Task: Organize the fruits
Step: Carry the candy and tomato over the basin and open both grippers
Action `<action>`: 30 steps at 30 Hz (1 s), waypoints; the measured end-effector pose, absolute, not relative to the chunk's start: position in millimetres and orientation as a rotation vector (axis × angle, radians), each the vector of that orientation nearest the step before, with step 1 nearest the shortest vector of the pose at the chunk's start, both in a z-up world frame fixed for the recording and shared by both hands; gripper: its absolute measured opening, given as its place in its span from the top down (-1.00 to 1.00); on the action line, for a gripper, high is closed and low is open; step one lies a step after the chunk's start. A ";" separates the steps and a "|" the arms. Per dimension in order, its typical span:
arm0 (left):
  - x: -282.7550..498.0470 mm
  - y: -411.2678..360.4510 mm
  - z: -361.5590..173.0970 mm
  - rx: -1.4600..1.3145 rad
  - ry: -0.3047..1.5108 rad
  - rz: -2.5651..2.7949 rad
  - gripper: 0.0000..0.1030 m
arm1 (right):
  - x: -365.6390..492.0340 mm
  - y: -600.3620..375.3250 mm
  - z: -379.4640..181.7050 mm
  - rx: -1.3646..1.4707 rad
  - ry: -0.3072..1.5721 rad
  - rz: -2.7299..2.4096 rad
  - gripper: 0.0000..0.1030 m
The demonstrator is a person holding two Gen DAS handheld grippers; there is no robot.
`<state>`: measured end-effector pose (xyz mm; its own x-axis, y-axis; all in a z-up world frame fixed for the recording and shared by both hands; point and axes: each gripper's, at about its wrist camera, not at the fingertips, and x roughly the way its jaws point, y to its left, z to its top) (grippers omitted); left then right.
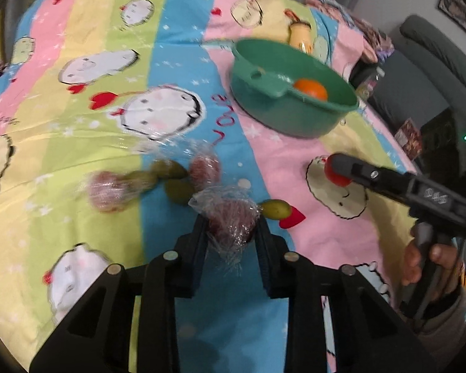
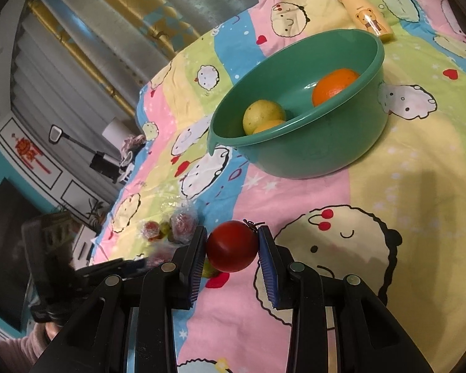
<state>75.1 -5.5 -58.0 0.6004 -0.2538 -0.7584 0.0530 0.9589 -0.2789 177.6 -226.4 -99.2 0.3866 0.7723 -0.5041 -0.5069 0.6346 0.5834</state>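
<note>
Fruits lie in a loose cluster on a bed under a striped cartoon bedsheet (image 1: 77, 118); at the left of the cluster, in the left wrist view, a plastic-wrapped reddish fruit (image 1: 107, 191) touches small green fruits (image 1: 167, 169), with a second wrapped fruit (image 1: 204, 169) just beside them; the left gripper (image 1: 231, 228) has its jaws closed on a third wrapped dark-red fruit (image 1: 231, 217), crinkled film spilling out between the pads; one more green fruit (image 1: 275, 209) sits just right of it; bare sheet stretches wide on the far left and between cluster and green basin (image 1: 295, 115); the basin stands well apart at upper right, holding an orange (image 1: 310, 88), a yellow bottle (image 1: 299, 32) behind it near the bed's far edge; rightmost, the right gripper (image 2: 233, 245) pinches a red tomato (image 2: 231, 245), open pink sheet ahead of it up to the basin wall; curtains (image 2: 87, 46) hang past the bed's edge.
</note>
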 end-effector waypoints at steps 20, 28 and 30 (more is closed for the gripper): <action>67.7 12.6 -1.2 -0.359 0.801 -0.214 0.43 | 171.8 -253.5 -62.2 0.412 0.682 0.837 0.32; 121.6 -19.7 19.2 -0.327 0.777 -0.318 0.43 | 192.5 -269.5 -33.8 0.441 0.601 0.787 0.32; 136.1 -25.1 22.5 -0.334 0.775 -0.331 0.43 | 199.9 -270.0 -26.1 0.436 0.582 0.769 0.32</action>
<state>136.1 -25.1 22.5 0.6682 -0.4085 -0.6218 0.1670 0.8968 -0.4097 199.9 -270.0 -26.1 0.5770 0.7485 -0.3268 -0.5173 0.6446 0.5630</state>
